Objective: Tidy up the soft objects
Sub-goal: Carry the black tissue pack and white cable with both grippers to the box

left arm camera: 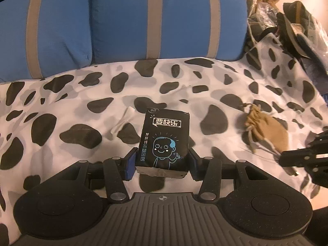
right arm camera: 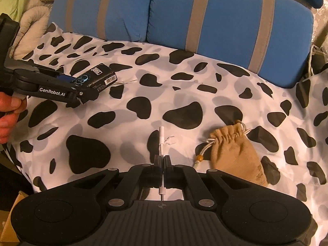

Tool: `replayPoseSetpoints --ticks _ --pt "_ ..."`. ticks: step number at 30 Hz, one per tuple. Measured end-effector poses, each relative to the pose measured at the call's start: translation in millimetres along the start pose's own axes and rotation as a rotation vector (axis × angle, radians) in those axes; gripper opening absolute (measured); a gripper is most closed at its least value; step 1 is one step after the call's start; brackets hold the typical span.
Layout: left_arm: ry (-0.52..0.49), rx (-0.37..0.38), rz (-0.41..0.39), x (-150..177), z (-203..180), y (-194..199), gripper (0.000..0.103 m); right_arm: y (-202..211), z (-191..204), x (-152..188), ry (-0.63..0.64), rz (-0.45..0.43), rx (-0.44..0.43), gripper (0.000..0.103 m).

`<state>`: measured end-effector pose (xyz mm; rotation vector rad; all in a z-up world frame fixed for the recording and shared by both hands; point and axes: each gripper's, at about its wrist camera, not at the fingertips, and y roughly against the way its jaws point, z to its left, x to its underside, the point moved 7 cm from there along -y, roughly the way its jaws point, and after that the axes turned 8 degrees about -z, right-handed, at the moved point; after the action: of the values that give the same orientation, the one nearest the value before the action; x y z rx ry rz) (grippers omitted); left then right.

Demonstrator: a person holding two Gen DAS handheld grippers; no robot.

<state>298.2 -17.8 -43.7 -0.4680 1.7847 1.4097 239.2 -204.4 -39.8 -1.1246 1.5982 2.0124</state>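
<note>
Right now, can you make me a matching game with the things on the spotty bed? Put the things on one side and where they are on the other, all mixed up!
Things:
1. black tissue pack
2. white adapter cable
3. tan drawstring pouch
4. blue striped pillows

Places:
A. lying loose on the spotty blanket
B. squeezed in the left tongs
C. at the back, along the blanket's far edge
D. pinched in the right tongs

Pairs: 1-B, 2-D, 3-A, 4-C
</note>
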Motion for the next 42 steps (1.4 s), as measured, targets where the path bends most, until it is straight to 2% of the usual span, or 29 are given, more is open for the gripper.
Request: replayPoseSetpoints --ticks 8,17,25,32,42 --pt "-0.006 0.012 0.004 20.0 -10.4 25.9 0.048 16.8 18.5 15.2 -0.011 0.011 -0.038 0.004" --pt "0.049 0.014 0.024 43.6 -6.6 53.5 0.048 38.7 26.8 27.2 -0.057 0.001 -0.063 0.004" --pt "0.034 0.049 0.064 73.8 -14.6 72.2 0.048 54.1 36.2 33.0 -0.076 -0.01 -0.091 0.004" --pt "0.033 0.078 0.065 94.4 -34.3 98.7 0.048 71.8 48.0 38.3 -0.074 -0.026 -0.121 0.004" --pt "0.09 0.099 0.076 122.2 -48.2 133.2 0.048 100.1 70.6 69.6 -0.07 0.004 -0.158 0.004"
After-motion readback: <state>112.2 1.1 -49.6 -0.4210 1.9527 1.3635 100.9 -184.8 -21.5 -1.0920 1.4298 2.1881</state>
